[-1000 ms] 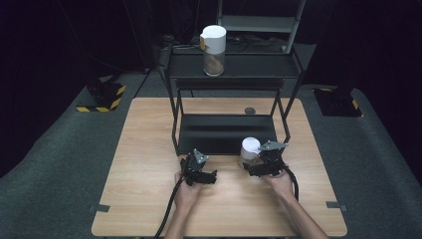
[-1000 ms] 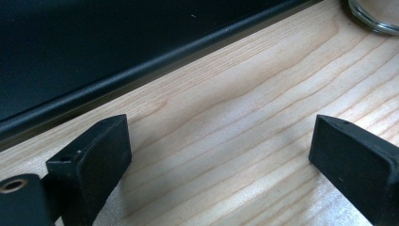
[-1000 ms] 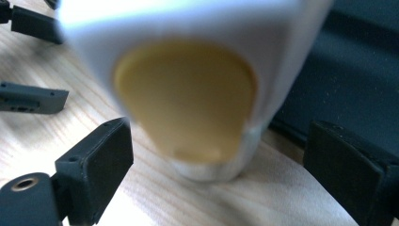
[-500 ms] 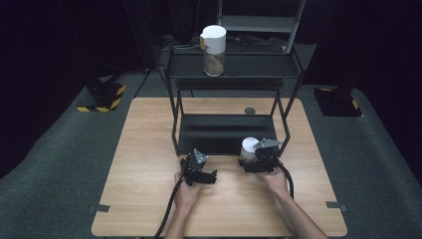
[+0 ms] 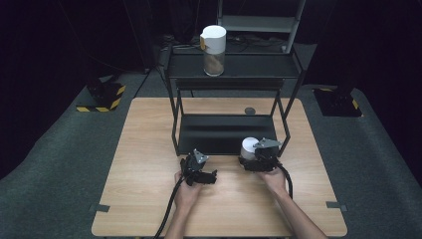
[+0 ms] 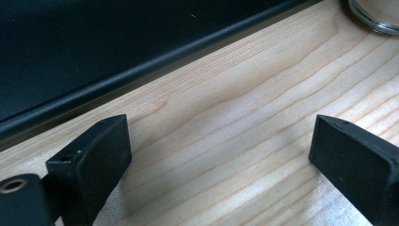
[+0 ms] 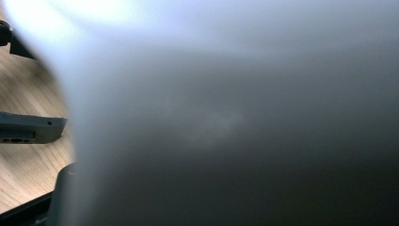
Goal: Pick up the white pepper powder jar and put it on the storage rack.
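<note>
Near the front edge of the shelf rack (image 5: 234,134), the right gripper (image 5: 260,160) sits right up on a white-capped jar (image 5: 248,148) — its own camera's blurred out by the jar, so can't tell if it's clamped or not. Left gripper (image 6: 221,155) hovers low over the table (image 5: 149,199), jaws wide apart, nothing btwn them. A 2nd jar (image 5: 213,50) already stands on the top shelf. Looks approx halfway: one up, this one to lift.
</note>
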Available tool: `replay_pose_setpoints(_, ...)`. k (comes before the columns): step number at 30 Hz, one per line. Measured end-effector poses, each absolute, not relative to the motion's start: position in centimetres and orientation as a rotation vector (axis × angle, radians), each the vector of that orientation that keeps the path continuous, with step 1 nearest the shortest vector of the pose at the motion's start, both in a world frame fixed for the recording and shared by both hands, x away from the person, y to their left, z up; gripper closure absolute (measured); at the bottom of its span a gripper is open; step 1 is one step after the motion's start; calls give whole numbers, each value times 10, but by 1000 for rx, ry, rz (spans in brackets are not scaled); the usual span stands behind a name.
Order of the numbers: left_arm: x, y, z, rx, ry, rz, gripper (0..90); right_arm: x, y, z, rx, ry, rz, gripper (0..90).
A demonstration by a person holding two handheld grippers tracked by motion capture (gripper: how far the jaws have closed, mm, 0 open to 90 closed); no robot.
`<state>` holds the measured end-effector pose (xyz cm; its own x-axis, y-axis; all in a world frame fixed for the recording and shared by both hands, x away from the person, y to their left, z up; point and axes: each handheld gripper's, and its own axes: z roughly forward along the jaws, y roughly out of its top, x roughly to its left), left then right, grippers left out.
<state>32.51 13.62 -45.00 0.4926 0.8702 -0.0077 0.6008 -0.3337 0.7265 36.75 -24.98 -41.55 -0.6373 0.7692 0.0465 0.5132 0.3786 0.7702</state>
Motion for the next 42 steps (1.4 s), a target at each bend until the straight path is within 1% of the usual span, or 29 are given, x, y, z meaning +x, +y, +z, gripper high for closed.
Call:
replay_pose_setpoints(10,325,136,-450,2060,1205,509,62,363,-247,-416,1074,2313,1108,300)
replay_pose_setpoints(25,325,136,-450,2059,1206,509,62,363,-252,-412,1040,2338,1106,302)
replay_pose_setpoints(42,325,136,-450,2060,1206,509,62,366,-272,-385,1012,2357,1150,302)
